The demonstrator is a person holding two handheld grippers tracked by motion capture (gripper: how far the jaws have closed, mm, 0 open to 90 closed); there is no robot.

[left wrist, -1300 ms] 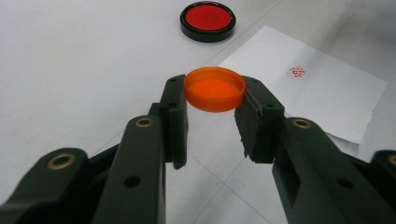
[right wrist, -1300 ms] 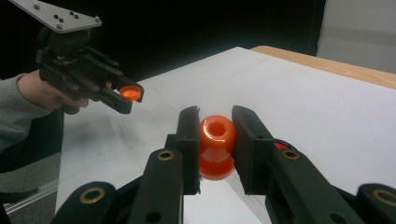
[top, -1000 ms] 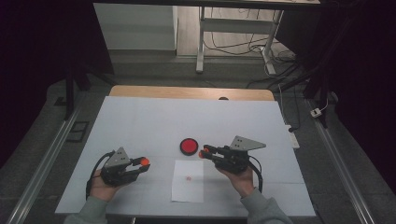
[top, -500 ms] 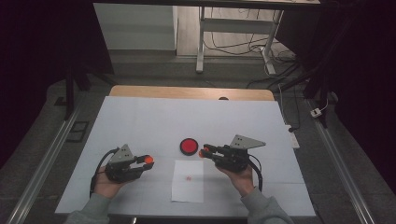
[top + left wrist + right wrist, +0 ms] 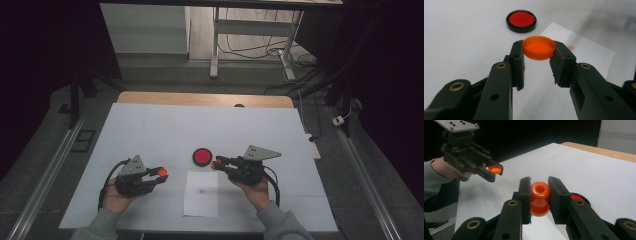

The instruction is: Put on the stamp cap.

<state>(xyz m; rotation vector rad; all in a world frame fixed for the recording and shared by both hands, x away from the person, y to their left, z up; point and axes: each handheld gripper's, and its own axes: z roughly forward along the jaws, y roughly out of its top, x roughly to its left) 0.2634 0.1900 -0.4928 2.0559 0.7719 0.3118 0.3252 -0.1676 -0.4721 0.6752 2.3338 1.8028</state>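
An orange cap [image 5: 538,47] sits pinched between the jaws of my left gripper [image 5: 538,53], held just above the white table. In the high view this gripper [image 5: 161,172] is left of a white paper sheet [image 5: 201,205]. My right gripper [image 5: 539,190] is shut on an orange stamp-shaped knob [image 5: 540,200]. Its tip [image 5: 216,164] hovers beside a red pad in a black rim [image 5: 202,156]. The sheet carries a small red stamp mark [image 5: 569,47]. In the right gripper view the left gripper [image 5: 495,171] faces mine, a short way off.
The table [image 5: 150,130] is covered in white, with a wooden strip [image 5: 200,98] along its far edge. Metal rails [image 5: 47,172] run down both sides. A white power strip [image 5: 312,145] lies at the right edge.
My left gripper has drifted a little to the right toward the paper, still carrying the cap. The right gripper has stayed in place.
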